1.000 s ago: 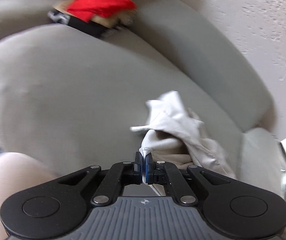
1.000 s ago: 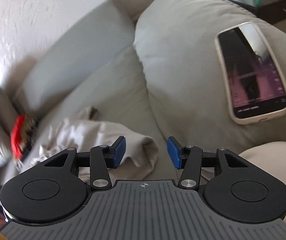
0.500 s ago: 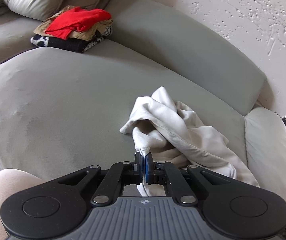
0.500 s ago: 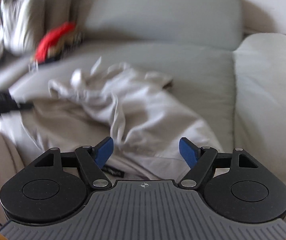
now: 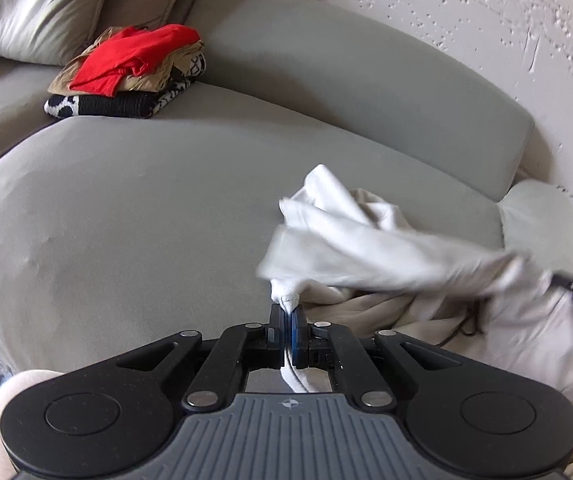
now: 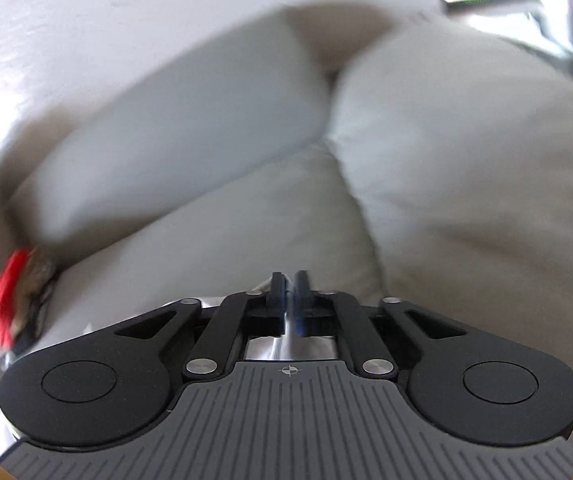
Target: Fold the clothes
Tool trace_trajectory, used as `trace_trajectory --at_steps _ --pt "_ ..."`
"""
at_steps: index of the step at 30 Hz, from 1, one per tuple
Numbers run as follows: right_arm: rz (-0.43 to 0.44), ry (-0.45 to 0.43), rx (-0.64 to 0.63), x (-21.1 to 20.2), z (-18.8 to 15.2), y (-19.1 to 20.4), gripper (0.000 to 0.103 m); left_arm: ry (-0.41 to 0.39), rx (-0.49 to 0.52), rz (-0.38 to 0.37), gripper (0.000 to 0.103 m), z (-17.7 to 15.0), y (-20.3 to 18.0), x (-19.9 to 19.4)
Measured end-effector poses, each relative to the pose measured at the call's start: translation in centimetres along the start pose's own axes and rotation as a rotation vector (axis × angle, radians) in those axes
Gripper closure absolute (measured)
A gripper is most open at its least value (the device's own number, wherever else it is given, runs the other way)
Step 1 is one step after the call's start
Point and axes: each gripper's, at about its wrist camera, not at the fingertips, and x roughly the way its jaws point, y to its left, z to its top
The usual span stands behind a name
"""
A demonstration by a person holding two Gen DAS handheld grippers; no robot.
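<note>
Left wrist view shows you a crumpled white garment (image 5: 366, 240) lying on the right part of a grey sofa seat (image 5: 146, 208), one stretch of it pulled out sideways in a blur toward the right edge; your left gripper (image 5: 288, 312) is clamped tight on a small bunched corner of that cloth, the jaws pressed together with fabric poking out above them; your right gripper (image 6: 289, 284) is closing, its jaws nearly together, and a pale strip of fabric seems to run between them, though the blur keeps you from being sure of the hold. Judged from this, you have only taken two ends of the garment; spreading it flat and every fold are left to do. Farther back on the left sits a stack of folded clothes (image 5: 130, 72), red on top, tan beneath, black-and-white patterned at the bottom; that part of the job looks finished. Beyond it rests a pale cushion (image 5: 50, 8); behind the sofa rises a textured white wall (image 5: 486, 12); bright window light shows at the right.
</note>
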Motion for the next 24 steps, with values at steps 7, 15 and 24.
trace_trajectory --at_steps 7,15,24 --pt "0.066 0.057 0.151 -4.6 -1.3 -5.0 0.032 0.015 -0.005 -0.008 0.102 0.1 0.4 0.0" --pt "0.149 0.211 0.400 -9.5 -9.1 -11.9 0.057 0.077 -0.056 -0.066 0.102 -0.4 1.2 0.2" --pt "0.125 0.207 0.629 -5.4 -12.5 -16.3 0.071 0.118 -0.129 -0.095 0.102 -0.9 1.9 0.9"
